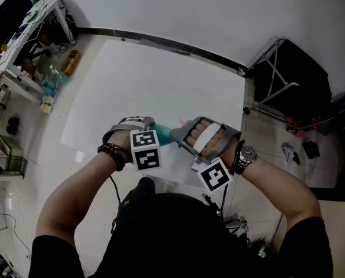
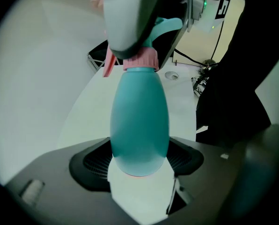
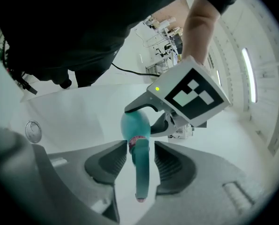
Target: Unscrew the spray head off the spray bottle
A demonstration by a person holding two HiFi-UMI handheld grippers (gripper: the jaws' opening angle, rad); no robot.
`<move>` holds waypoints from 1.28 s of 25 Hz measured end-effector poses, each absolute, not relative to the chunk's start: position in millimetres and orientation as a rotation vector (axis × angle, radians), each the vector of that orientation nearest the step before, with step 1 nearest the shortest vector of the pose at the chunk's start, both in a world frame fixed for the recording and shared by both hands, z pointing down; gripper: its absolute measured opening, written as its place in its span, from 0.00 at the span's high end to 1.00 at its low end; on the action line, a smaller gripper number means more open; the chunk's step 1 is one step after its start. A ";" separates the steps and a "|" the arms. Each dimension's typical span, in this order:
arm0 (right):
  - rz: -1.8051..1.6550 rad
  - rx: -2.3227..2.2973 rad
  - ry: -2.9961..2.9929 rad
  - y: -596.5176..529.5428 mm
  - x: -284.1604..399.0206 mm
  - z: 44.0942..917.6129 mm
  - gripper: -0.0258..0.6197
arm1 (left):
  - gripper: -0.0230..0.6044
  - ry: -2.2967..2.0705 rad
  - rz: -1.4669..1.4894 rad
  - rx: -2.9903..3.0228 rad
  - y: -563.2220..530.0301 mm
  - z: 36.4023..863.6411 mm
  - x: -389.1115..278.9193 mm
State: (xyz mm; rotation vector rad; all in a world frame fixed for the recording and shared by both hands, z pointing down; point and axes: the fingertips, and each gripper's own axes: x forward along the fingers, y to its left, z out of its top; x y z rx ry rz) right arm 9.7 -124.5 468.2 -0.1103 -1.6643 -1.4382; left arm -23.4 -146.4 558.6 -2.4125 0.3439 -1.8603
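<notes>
A teal spray bottle (image 1: 162,134) with a pink collar (image 2: 140,60) hangs in the air between my two grippers, above a white sheet (image 1: 149,80). My left gripper (image 2: 139,161) is shut on the rounded bottle body (image 2: 139,121), pads against both of its sides. The teal spray head (image 3: 142,172) lies lengthwise between the jaws of my right gripper (image 3: 140,161). Thin gaps show between its pads and the head, so it stands open around it. From the left gripper view, a pale jaw of the right gripper hides most of the head. In the head view the left gripper (image 1: 152,126) and right gripper (image 1: 181,133) almost meet.
A black metal-framed stand (image 1: 288,74) is at the right beyond the sheet's edge. Cluttered shelves (image 1: 28,45) line the left wall. A round metal fitting (image 3: 33,130) sits on the floor, and cables run near the person's legs.
</notes>
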 end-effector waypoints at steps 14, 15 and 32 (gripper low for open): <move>-0.501 0.363 -2.279 -162.8 17.2 392.5 0.56 | 0.35 0.770 -1.801 -2.334 -191.1 554.2 -51.1; -0.335 0.410 -2.341 -167.9 19.4 389.5 0.56 | 0.35 0.797 -1.798 -2.321 -194.0 553.1 -52.7; 1.327 0.686 -2.296 -199.2 20.1 446.3 0.56 | 0.35 0.946 -1.784 -2.079 -213.5 537.1 -53.6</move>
